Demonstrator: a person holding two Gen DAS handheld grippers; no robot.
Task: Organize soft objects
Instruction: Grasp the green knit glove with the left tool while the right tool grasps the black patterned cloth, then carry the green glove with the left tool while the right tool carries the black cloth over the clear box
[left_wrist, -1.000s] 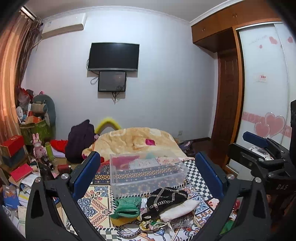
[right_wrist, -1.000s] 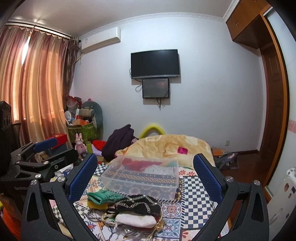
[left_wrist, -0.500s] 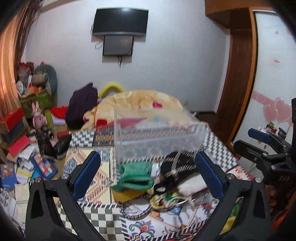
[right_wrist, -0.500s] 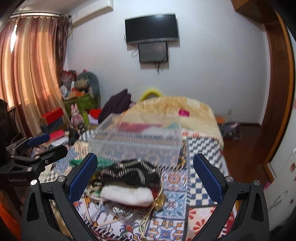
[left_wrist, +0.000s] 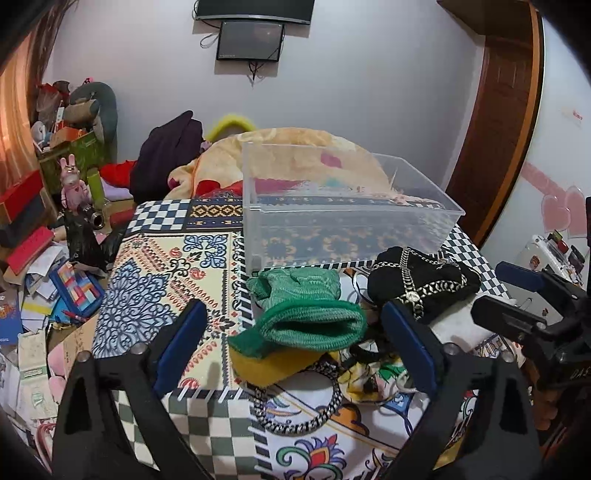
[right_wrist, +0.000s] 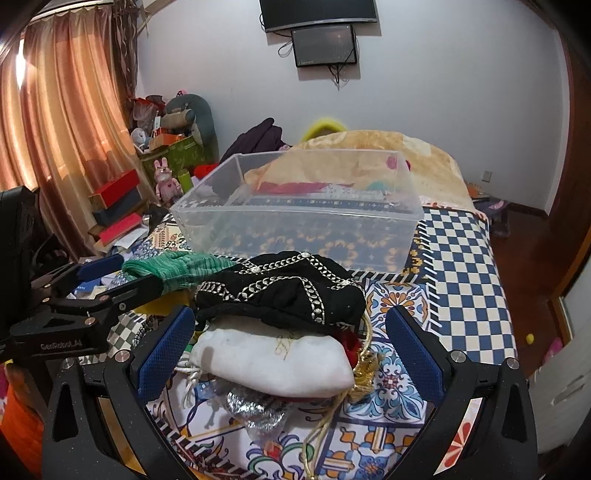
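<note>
A heap of soft items lies on the patterned cloth in front of an empty clear plastic bin. In the left wrist view my left gripper is open around a green knit hat that rests on a yellow piece; a black pouch with chain trim lies to the right. In the right wrist view my right gripper is open around a white drawstring pouch under the black pouch. The bin stands just behind.
A black-and-white braided cord and a silver pouch lie at the near edge of the heap. A bed with an orange blanket is behind the bin. Boxes and toys crowd the floor at left.
Both grippers have dropped and moved forward toward the heap, tilting down. The hat and pouches now lie between the open fingers. Nothing has been taken hold of.
</note>
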